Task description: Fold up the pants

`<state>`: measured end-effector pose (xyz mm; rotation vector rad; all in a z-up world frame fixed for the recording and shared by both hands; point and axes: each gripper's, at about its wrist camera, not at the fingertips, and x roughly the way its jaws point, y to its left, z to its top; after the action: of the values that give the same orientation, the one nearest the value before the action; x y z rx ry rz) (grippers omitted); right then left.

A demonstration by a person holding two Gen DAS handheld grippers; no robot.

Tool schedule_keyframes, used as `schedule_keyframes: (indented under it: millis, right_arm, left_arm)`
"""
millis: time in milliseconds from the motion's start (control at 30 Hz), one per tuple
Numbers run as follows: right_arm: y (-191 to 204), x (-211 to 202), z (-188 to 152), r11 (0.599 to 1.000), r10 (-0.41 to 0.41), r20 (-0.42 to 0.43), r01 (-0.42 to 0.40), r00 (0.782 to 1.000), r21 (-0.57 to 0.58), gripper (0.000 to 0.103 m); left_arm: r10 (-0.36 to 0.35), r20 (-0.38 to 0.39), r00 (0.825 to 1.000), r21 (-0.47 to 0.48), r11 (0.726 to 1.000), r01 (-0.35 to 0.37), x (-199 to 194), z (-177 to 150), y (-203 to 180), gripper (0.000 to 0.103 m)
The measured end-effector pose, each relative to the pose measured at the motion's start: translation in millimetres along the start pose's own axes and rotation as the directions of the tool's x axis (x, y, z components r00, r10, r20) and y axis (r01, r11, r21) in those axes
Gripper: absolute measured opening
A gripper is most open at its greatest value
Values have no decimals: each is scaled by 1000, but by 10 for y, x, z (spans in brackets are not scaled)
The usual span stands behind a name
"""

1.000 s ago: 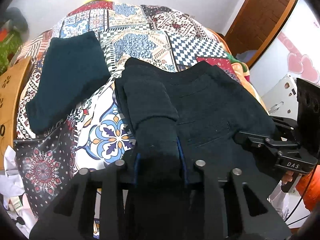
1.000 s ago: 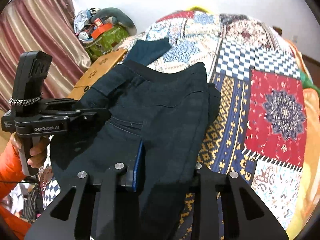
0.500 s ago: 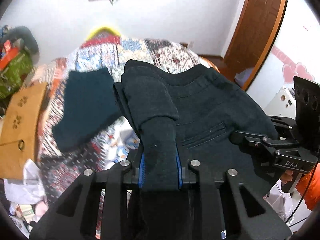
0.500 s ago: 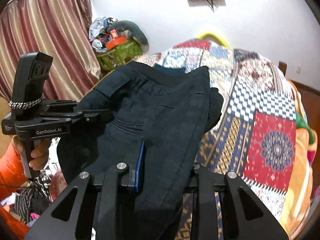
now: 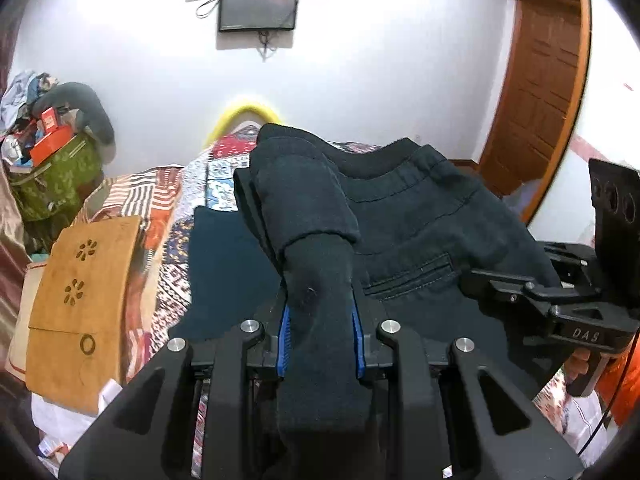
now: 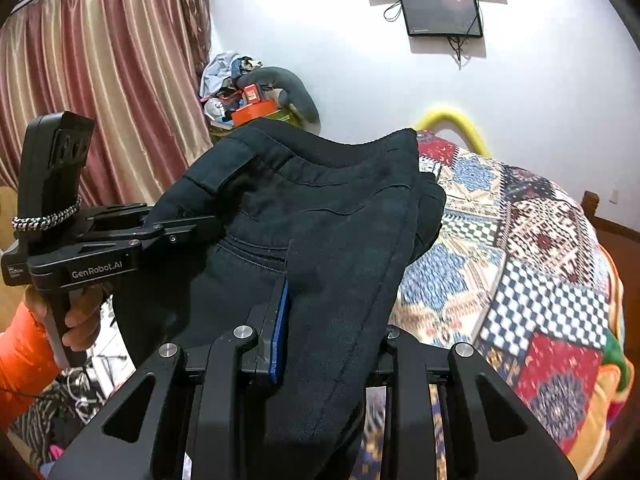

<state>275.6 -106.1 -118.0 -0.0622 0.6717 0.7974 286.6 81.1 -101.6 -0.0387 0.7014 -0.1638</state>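
Note:
Dark navy pants (image 5: 416, 216) hang in the air between both grippers, raised above the patchwork bed (image 6: 520, 248). My left gripper (image 5: 320, 320) is shut on one bunched edge of the pants, blue pads showing on both sides. My right gripper (image 6: 320, 320) is shut on the other edge of the pants (image 6: 320, 208). The right gripper also shows at the right of the left wrist view (image 5: 480, 280), and the left gripper at the left of the right wrist view (image 6: 180, 232).
A folded dark teal garment (image 5: 224, 264) lies on the bed under the pants. A brown cardboard box (image 5: 80, 296) stands left of the bed. A cluttered pile (image 6: 248, 96) is by the curtain (image 6: 100, 100). A wooden door (image 5: 540, 80) is at the right.
Both grippers have lifted the pants up off the bed. The views have tilted up, so the wall and the screen now show above the pants.

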Motion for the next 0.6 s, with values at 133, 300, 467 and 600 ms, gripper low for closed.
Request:
schedule_keyframes:
  millis: [133, 300, 467, 600]
  right_arm:
    - [10, 364, 140, 1000, 1, -19, -1, 1000, 2, 23]
    - [-63, 823, 311, 1000, 17, -39, -17, 999, 14, 23]
    - [-145, 1260, 434, 1000, 7, -52, -8, 999, -11, 23]
    - [-252, 1638, 489, 1000, 12, -90, -13, 996, -8, 23]
  left_arm:
    - [31, -2, 1000, -19, 999, -31, 252, 80, 235, 24]
    - [64, -18, 998, -27, 998, -65, 646, 196, 580, 24]
    - [91, -28, 995, -30, 995, -92, 1109, 278, 906, 24]
    - [99, -52, 994, -59, 993, -102, 1493, 195, 1190, 24]
